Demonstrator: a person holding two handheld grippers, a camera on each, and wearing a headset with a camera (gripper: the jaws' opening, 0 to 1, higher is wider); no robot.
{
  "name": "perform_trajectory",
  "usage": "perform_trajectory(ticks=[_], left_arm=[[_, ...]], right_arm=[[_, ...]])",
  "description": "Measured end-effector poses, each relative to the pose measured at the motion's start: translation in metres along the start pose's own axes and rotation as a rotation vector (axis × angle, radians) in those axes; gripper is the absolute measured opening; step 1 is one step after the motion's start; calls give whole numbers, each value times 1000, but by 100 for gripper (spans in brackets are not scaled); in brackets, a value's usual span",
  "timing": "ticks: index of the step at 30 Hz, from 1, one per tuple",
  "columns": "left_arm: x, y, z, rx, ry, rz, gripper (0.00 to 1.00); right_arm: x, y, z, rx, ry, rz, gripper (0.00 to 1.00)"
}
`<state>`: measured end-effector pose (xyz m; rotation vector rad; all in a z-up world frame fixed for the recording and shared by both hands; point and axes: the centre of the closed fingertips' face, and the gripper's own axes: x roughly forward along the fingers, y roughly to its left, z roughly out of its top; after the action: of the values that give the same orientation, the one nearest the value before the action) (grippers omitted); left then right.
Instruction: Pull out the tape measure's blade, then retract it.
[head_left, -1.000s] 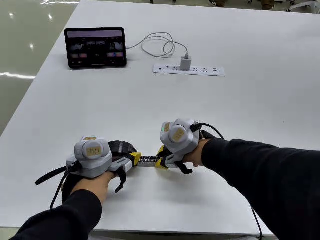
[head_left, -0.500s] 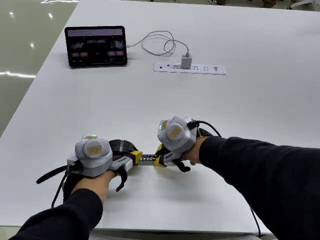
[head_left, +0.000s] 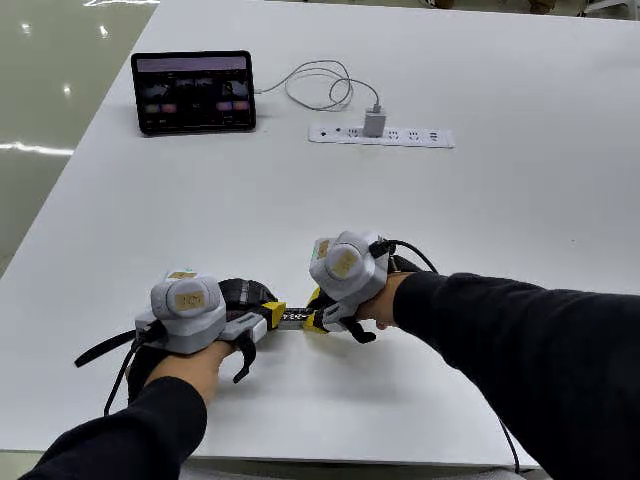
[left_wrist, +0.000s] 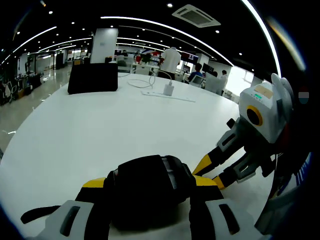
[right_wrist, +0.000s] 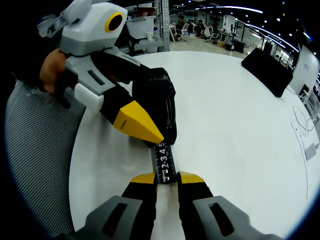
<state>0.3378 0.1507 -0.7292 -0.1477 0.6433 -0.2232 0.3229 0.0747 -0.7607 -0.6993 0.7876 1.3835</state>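
Our left gripper (left_wrist: 150, 182) clamps the tape measure (left_wrist: 145, 205) on the table (head_left: 420, 230); our right gripper (right_wrist: 167, 178) pinches the blade (right_wrist: 163, 157). Only a short bit is out: we judge the pull barely started or the retract nearly done.

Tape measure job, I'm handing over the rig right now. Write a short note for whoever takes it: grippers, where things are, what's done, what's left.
The left gripper is shut on the tape measure case, which sits on the white table.
The right gripper is shut on the blade, facing the case.
A short length of blade shows between them, numbers up.
Done: the pull-out appears finished. The grippers stand closer than a second ago, so the blade seems to be going back in.
Left: ease the last stretch into the case, then release.
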Motion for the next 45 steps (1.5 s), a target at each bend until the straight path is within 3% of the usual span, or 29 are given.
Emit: perform_trajectory(ticks=[14, 19, 26, 33, 36, 40, 45], left_arm=[[0, 0, 0, 1, -6, 0, 60], [-1, -1, -2, 18, 1, 43, 61], [-4, 3, -1, -17, 2, 113, 62], [-5, 5, -1, -21, 18, 103, 60], [-5, 6, -1, -34, 6, 92, 59], [-6, 5, -2, -33, 12, 87, 59], [-5, 5, -1, -26, 12, 84, 59]], right_arm=[[4, 1, 5, 6, -13, 4, 11], [4, 1, 6, 5, -15, -4, 11], [4, 1, 6, 7, -12, -14, 11], [4, 1, 6, 9, -12, -14, 11], [4, 0, 6, 3, -13, -10, 12], [5, -2, 8, 25, -38, -3, 12], [6, 1, 9, 10, -24, -1, 12]])
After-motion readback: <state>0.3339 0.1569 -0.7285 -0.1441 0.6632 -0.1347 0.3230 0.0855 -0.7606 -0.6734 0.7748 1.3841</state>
